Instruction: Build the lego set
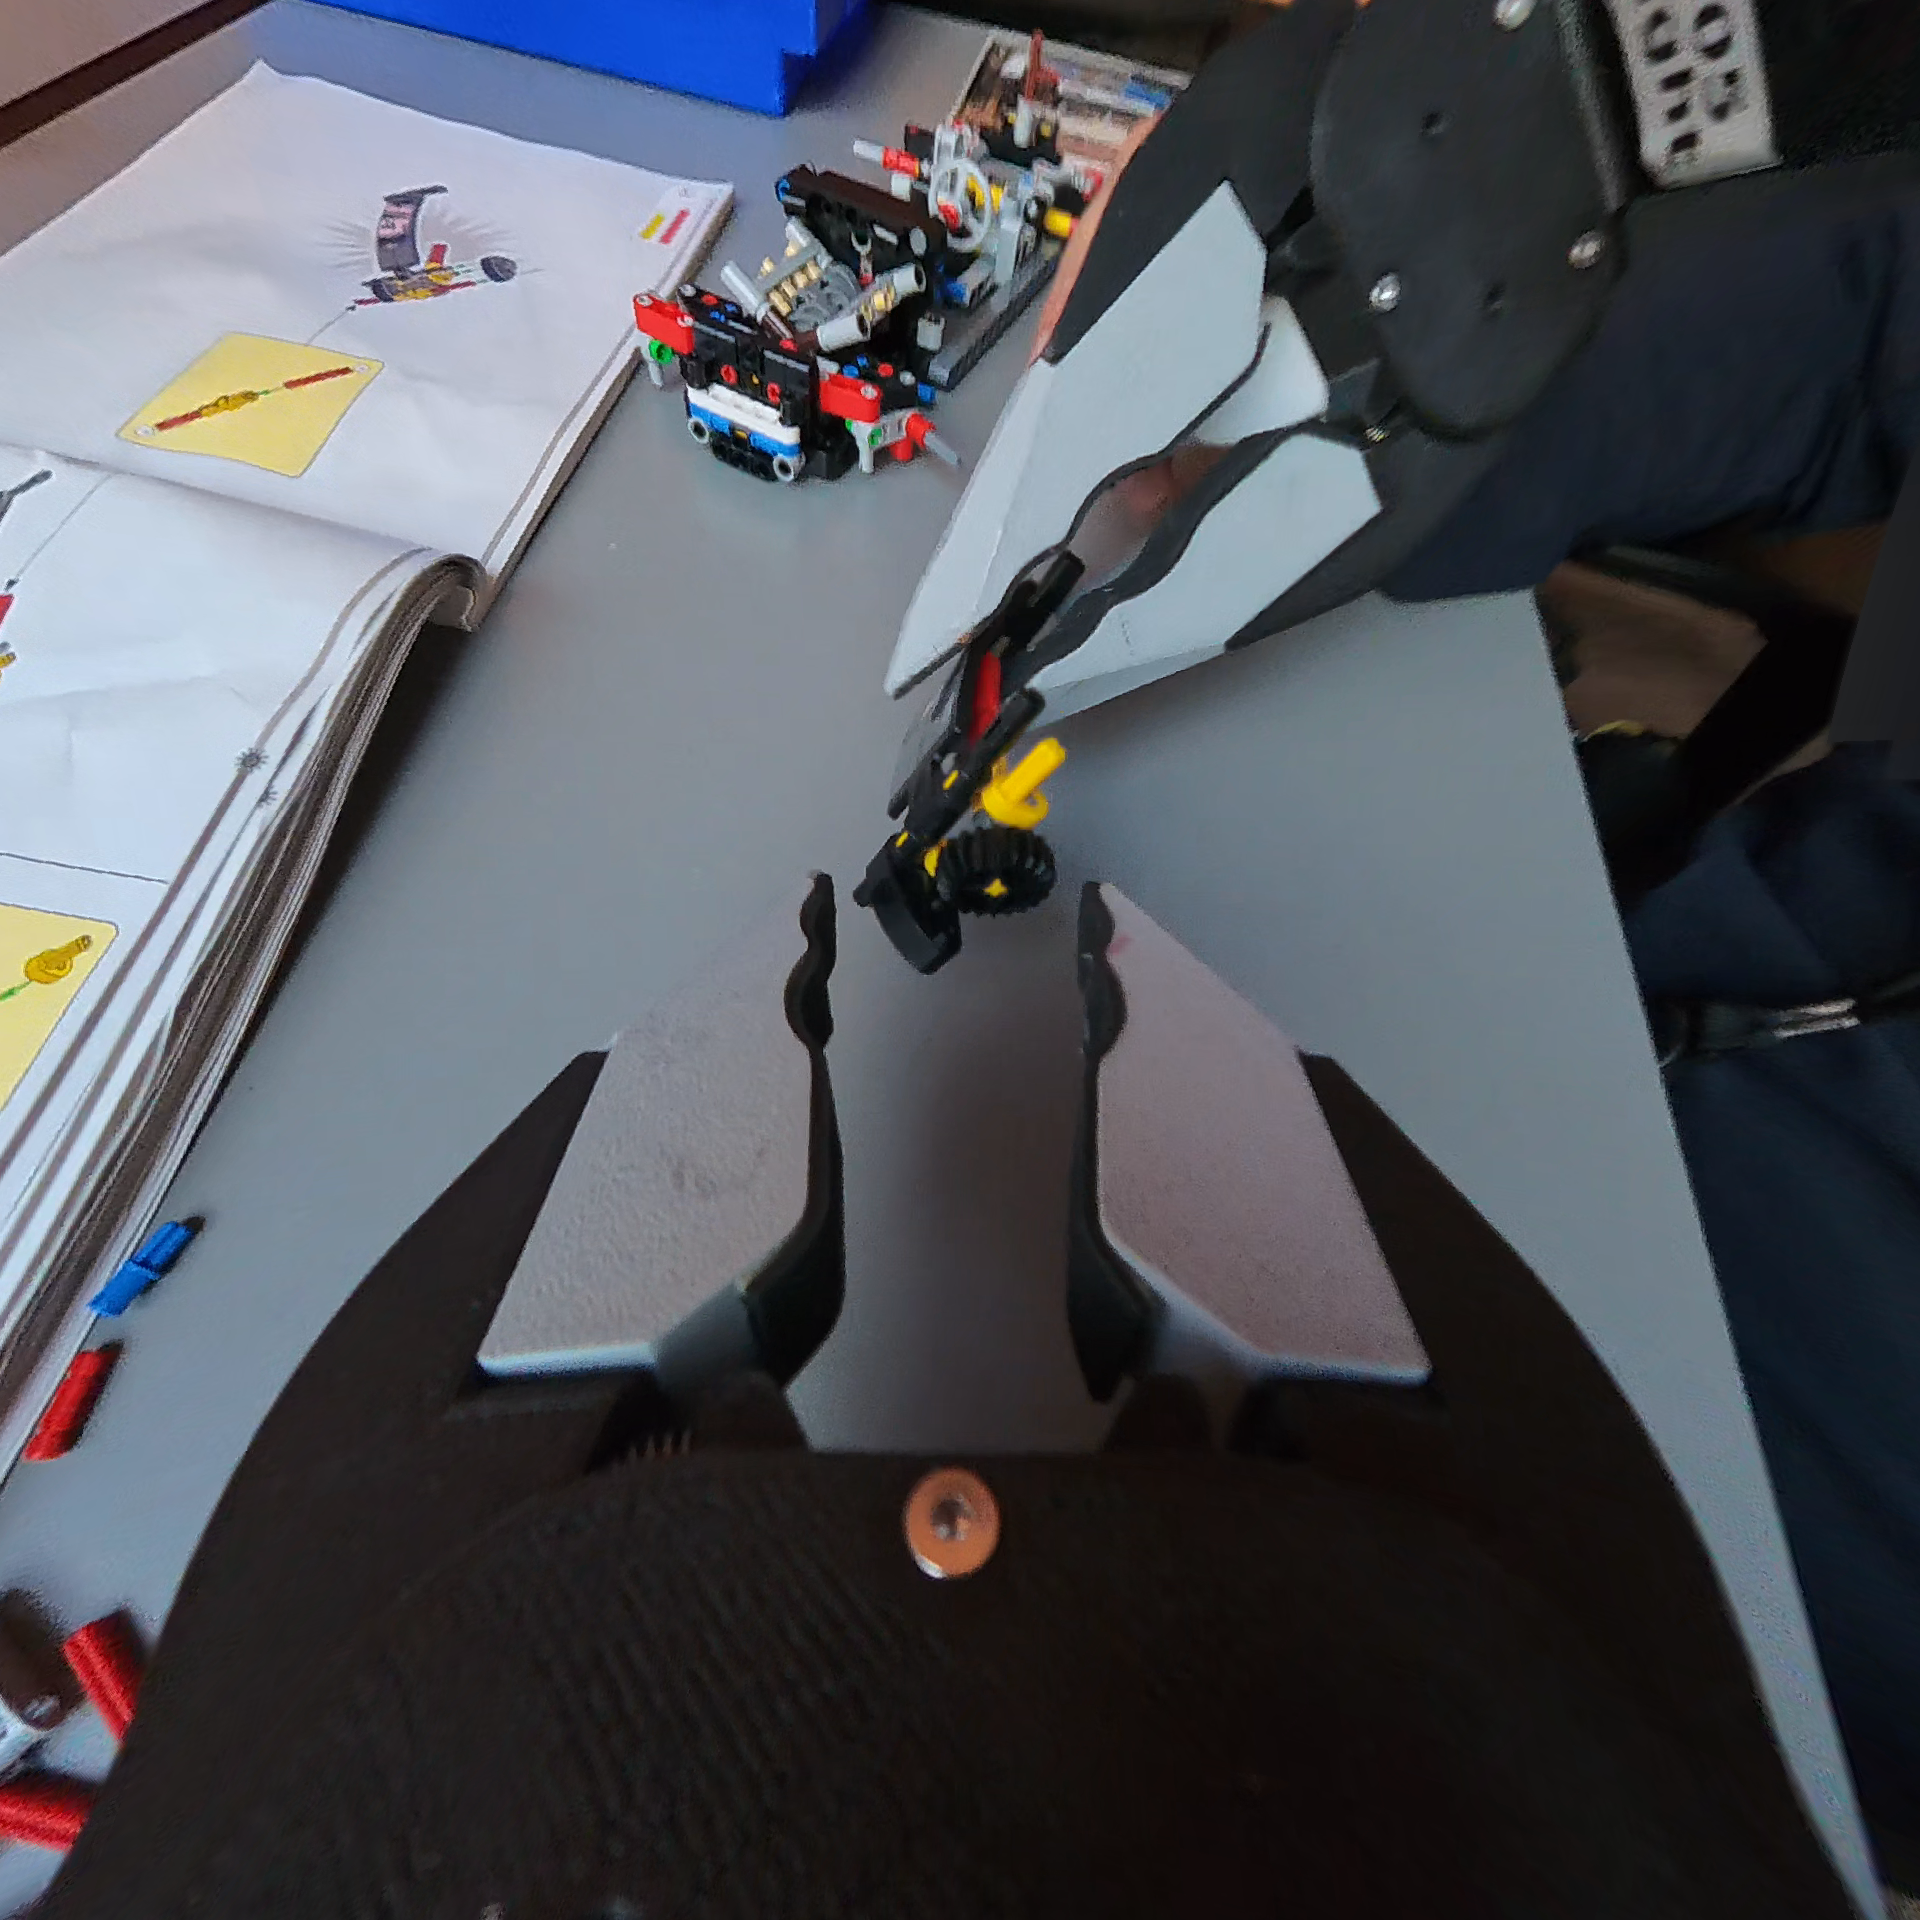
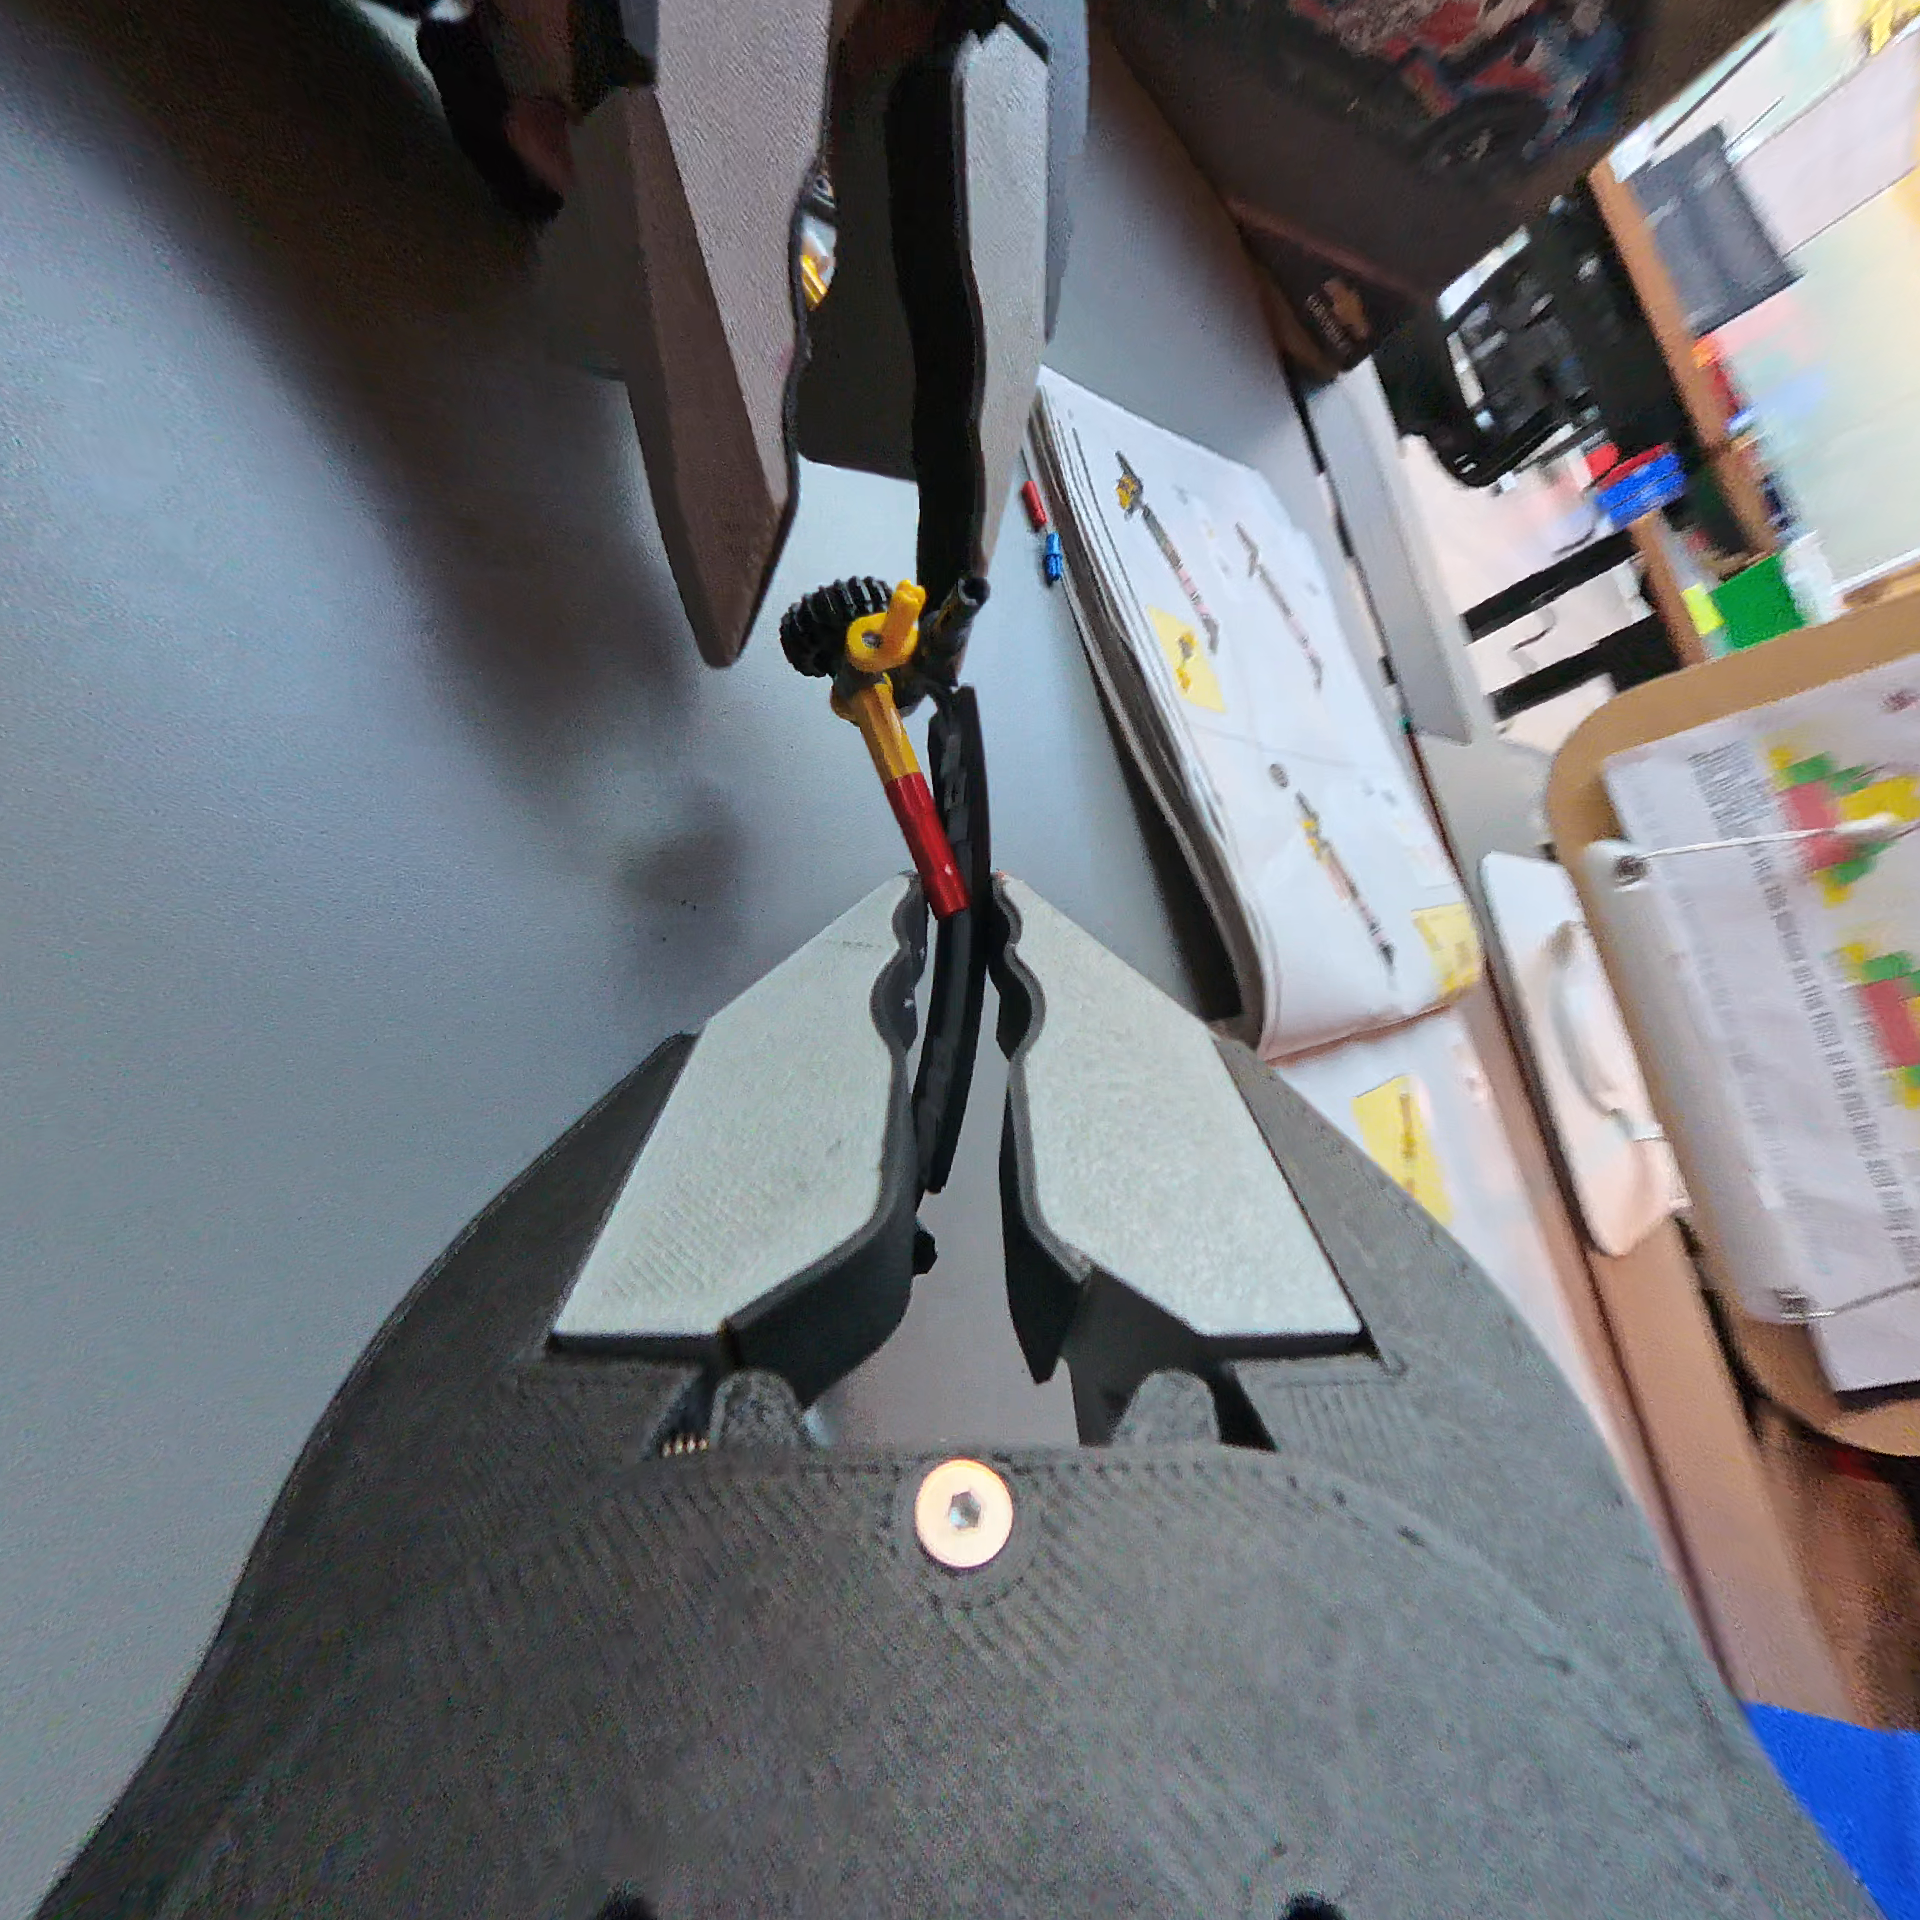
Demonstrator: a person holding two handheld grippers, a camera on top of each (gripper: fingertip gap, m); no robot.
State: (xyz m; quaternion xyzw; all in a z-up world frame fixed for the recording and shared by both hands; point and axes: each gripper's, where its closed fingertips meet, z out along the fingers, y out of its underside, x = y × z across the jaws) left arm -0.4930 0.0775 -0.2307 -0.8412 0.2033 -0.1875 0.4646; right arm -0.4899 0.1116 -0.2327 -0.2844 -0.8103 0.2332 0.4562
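My right gripper (image 2: 956, 894) is shut on a small brick assembly (image 2: 951, 997): a curved black piece with a red and yellow axle (image 2: 914, 821), a yellow connector and a black gear (image 2: 821, 623) at its far end. In the left wrist view the right gripper (image 1: 956, 670) comes in from the upper right and holds the assembly (image 1: 961, 831) tilted down over the grey table (image 1: 675, 727). My left gripper (image 1: 956, 899) is open. The assembly's black lower end (image 1: 914, 930) hangs between its fingertips, and neither pad presses on it. The left gripper also shows in the right wrist view (image 2: 842, 623).
An open instruction book (image 1: 312, 416) lies at the left. A partly built model (image 1: 831, 343) stands behind, with a blue box (image 1: 675, 42) beyond. Loose blue (image 1: 140, 1262) and red (image 1: 73, 1397) pins lie by the book. The table edge (image 1: 1621, 935) and a person's leg are at the right. It is some 15 cm from my right tips to the partly built model (image 1: 831, 343).
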